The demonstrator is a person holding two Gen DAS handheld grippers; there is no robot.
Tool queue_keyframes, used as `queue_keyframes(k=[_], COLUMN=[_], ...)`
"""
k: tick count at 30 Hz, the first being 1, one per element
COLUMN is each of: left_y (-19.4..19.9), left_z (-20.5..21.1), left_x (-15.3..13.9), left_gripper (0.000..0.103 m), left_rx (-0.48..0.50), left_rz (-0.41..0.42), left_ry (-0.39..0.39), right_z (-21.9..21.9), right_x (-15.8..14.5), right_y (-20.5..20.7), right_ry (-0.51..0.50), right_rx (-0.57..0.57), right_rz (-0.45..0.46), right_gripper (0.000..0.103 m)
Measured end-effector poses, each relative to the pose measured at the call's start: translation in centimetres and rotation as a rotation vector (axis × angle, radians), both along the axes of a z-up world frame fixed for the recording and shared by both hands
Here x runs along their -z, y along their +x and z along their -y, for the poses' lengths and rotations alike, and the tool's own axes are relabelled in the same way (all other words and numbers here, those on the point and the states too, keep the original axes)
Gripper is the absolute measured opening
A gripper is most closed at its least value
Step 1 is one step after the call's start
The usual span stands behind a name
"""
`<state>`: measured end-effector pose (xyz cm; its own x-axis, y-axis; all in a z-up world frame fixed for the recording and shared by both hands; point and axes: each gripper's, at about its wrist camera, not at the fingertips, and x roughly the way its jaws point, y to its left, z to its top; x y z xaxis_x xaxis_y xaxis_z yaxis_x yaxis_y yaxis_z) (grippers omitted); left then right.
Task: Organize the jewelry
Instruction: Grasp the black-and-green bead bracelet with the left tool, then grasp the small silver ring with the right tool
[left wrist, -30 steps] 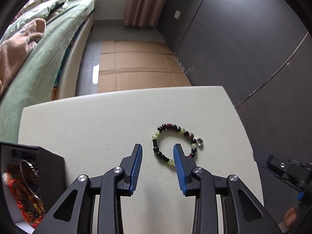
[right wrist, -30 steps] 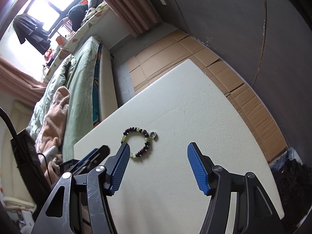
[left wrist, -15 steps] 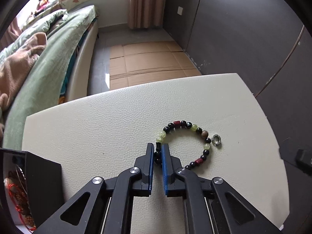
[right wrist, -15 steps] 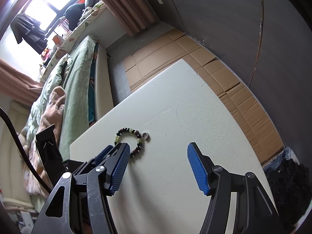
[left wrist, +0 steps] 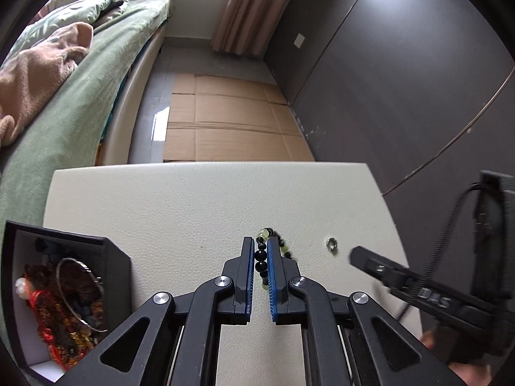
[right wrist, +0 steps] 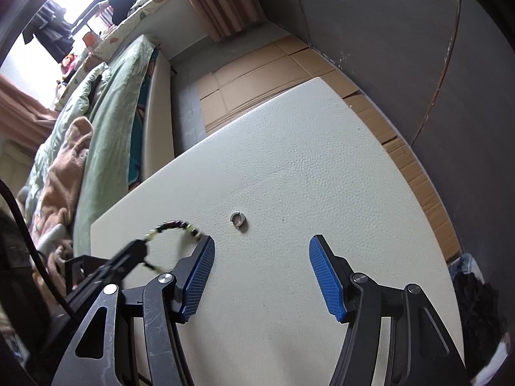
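Ring (left wrist: 331, 243) on table (left wrist: 161, 206), right of bracelet (left wrist: 261, 254); box (left wrist: 64, 289) far left.

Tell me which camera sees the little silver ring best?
The right wrist view. The silver ring lies in the open on the white table, near the middle of the picture, and its shape shows clearly. In the left wrist view the ring looks smaller, off to the right.

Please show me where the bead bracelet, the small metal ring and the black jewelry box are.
bead bracelet (left wrist: 260, 259): left wrist view, black beads between the fingers.
small metal ring (right wrist: 237, 219): right wrist view, its band.
black jewelry box (left wrist: 114, 265): left wrist view, outer wall.
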<state>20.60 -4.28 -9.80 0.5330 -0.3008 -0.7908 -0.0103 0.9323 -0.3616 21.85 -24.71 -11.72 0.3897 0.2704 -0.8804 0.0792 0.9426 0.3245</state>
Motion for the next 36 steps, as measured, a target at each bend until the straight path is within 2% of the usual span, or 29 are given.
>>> queue_keyframes(k=[3, 5, 9, 11, 13, 19, 27, 34, 36], left_y=[-0.4, -0.6, -1.1, -1.3, -1.5, -2.3, -3.0, -3.6, -3.9], left_z=[-0.7, -1.4, -2.9, -3.6, -4.3, -5.8, -7.0, -7.6, -7.9], left_x=[-1.0, -1.5, -2.1, -2.4, -2.7, -3.5, -4.0, -4.7, -4.7], left_gripper=[0.008, 0.008, 0.008, 0.008, 0.008, 0.008, 0.008, 0.008, 0.008], left_rx=[0.0, -0.005, -0.032, -0.042, -0.052, -0.064, -0.079, -0.085, -0.09], left_rz=[0.019, 0.028, 0.046, 0.052, 0.06, 0.08, 0.088, 0.103, 0.102], left_ry=[-0.023, -0.036, -0.066, -0.077, -0.087, -0.111, -0.132, -0.138, -0.136], right_z=[-0.9, -1.5, -2.4, -2.8, -3.1, -2.9, -4.1, -6.5, -7.1], right_x=[0.5, 0.5, 0.6, 0.8, 1.1, 1.6, 1.6, 1.4, 1.4], right_y=[0.6, 0.9, 1.2, 1.4, 1.6, 2.1, 2.5, 2.5, 2.5], right_ry=[-0.005, -0.012, -0.019, -0.015, -0.015, -0.021, -0.04, -0.188, -0.257], right_rx=[-0.009, -0.015, -0.033, -0.045, -0.044, 0.0, -0.008, -0.075, -0.089], right_rz=[-0.006, -0.003, 0.003, 0.0, -0.005, -0.006, 0.011, 0.047, 0.056], right_gripper=[0.058, 0.051, 0.047, 0.039, 0.036, 0.034, 0.033, 0.033, 0.025])
